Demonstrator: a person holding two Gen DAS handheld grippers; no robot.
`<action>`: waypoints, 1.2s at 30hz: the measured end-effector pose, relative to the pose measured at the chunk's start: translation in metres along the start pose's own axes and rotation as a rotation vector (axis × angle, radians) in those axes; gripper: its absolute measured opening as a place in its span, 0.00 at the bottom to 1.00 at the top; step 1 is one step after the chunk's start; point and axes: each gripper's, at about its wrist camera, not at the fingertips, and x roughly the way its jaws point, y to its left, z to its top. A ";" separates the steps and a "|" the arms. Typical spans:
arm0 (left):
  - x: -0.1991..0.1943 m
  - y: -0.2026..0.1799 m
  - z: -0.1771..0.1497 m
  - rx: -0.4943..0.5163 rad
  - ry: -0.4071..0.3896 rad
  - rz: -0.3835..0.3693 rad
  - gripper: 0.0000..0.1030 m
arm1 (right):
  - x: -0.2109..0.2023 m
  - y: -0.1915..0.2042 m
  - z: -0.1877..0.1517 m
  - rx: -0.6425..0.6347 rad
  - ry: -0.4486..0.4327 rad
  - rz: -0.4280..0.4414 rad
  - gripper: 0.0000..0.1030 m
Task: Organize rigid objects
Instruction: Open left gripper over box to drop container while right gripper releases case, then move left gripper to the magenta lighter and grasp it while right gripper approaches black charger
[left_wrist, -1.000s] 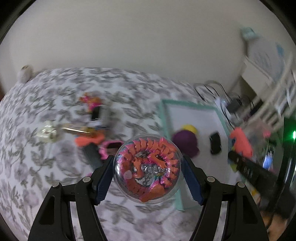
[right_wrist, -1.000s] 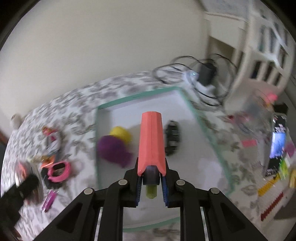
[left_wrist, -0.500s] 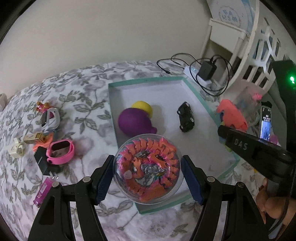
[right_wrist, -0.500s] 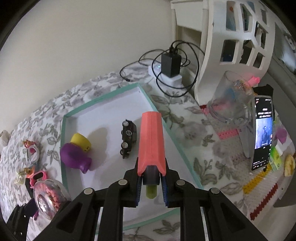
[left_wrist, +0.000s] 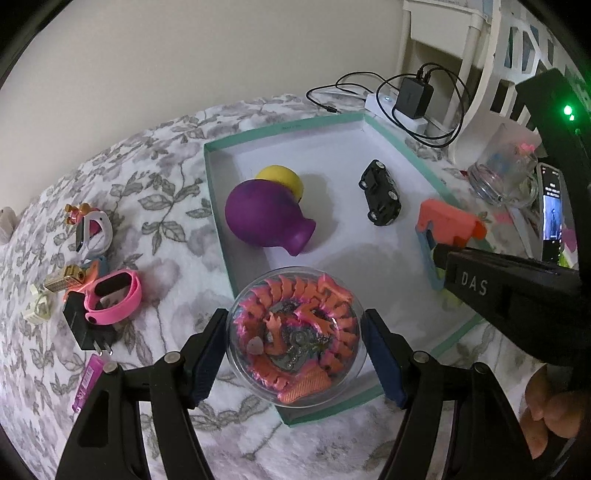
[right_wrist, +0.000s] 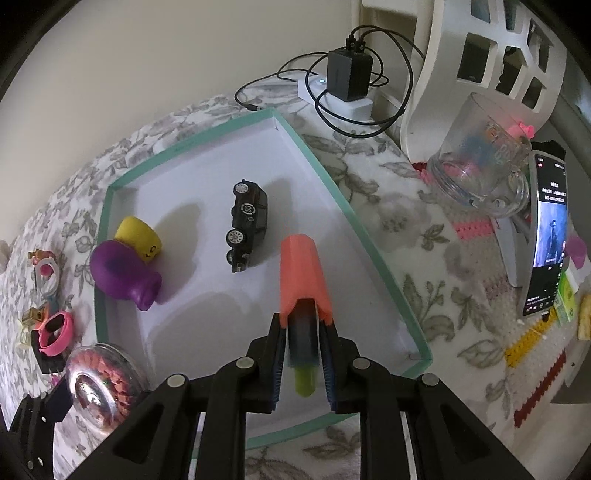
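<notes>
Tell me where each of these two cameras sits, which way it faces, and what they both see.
Left wrist: on the left gripper, facing down along its fingers at the clear dragon ball they hold over the tray's near corner; the person's other hand shows.
Right wrist: on the right gripper, facing down at the tray, fingers holding an orange toy.
Shared: tray, purple toy, black car, phone, both grippers.

Glossy clear plastic dome (left_wrist: 297, 334)
</notes>
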 end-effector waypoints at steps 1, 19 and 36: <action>-0.001 0.000 0.000 0.000 -0.007 -0.007 0.71 | 0.000 0.000 0.000 -0.001 0.001 -0.002 0.24; -0.034 0.056 0.008 -0.184 -0.117 0.034 0.72 | -0.023 0.000 0.005 0.036 -0.085 0.007 0.59; -0.014 0.140 -0.014 -0.465 -0.023 0.149 0.96 | -0.016 0.028 -0.003 -0.051 -0.094 0.018 1.00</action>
